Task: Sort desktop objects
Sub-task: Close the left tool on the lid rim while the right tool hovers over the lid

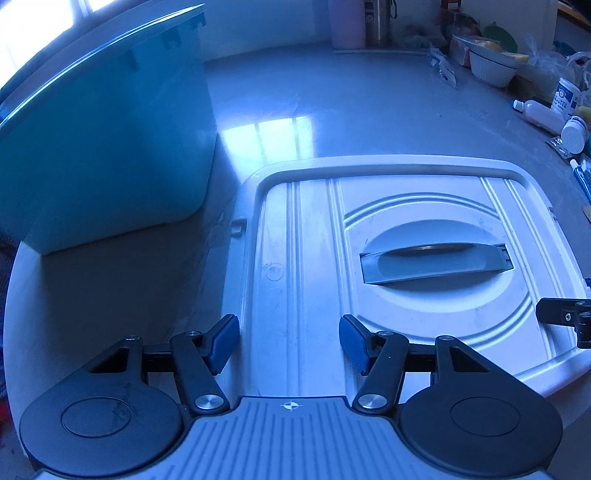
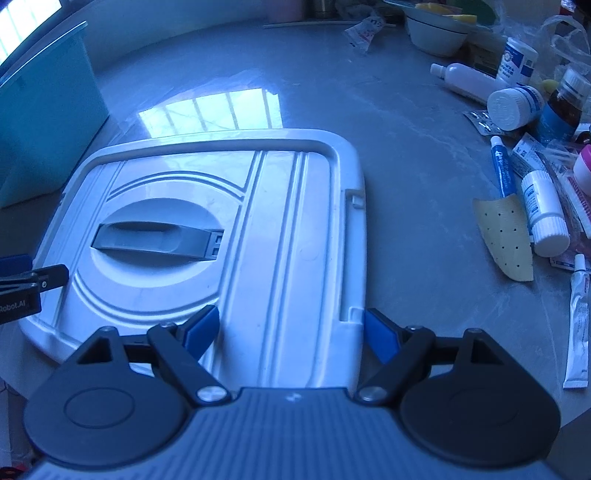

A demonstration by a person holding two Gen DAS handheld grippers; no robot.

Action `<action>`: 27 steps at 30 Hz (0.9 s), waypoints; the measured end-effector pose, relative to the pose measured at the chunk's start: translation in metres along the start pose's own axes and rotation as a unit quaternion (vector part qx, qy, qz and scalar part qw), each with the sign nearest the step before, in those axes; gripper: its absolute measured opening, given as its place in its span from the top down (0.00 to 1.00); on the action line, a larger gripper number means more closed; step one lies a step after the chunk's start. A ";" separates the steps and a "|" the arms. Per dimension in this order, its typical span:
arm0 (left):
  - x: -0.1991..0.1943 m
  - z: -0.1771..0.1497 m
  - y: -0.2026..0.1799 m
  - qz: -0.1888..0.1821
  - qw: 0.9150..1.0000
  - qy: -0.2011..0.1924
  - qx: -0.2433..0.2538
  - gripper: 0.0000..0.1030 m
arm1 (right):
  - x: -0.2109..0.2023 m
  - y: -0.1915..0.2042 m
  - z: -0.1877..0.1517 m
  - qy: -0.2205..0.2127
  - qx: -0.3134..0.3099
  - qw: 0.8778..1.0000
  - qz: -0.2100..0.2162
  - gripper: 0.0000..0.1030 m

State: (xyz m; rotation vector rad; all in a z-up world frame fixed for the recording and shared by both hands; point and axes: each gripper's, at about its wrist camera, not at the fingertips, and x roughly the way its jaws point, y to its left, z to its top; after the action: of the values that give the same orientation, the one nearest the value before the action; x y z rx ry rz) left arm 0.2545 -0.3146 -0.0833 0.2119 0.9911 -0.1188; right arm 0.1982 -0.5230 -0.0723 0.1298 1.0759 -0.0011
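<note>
A white storage-box lid (image 1: 314, 240) with a grey recessed handle (image 1: 436, 264) lies flat on the grey table. My left gripper (image 1: 290, 343) is open and straddles the lid's left rim, one blue pad outside the edge and the other over the lid's top. The right wrist view shows the same lid (image 2: 280, 221). There my right gripper (image 2: 291, 332) stands open across the right rim, with its right pad just outside the edge. A teal bin (image 1: 110, 147) stands to the left of the lid. Neither gripper holds anything.
Small items crowd the table's right side: white pill bottles (image 2: 545, 214), a blue-and-white tube (image 2: 502, 166), a beige perforated patch (image 2: 506, 236), another tube (image 2: 578, 332) and a brown bottle (image 2: 561, 107). A white bowl (image 2: 436, 33) sits at the back. Bare tabletop (image 2: 406, 147) lies beyond the lid.
</note>
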 end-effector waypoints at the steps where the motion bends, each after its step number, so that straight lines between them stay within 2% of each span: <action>1: -0.001 -0.002 0.002 -0.001 1.000 0.001 -0.001 0.40 | 0.000 0.002 -0.001 0.002 -0.003 1.000 0.001 0.17; 15: -0.009 -0.032 0.031 0.008 1.000 0.009 -0.017 0.40 | -0.007 0.032 -0.017 0.013 -0.034 0.999 0.018 0.17; 27: -0.022 -0.066 0.078 0.021 0.999 0.018 -0.039 0.40 | -0.011 0.076 -0.034 0.025 -0.066 0.997 0.035 0.16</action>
State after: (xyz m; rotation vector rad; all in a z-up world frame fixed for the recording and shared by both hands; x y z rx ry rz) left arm 0.2035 -0.2230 -0.0901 0.1643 1.0254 -0.0376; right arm 0.1681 -0.4445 -0.0704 0.0486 1.1183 0.1365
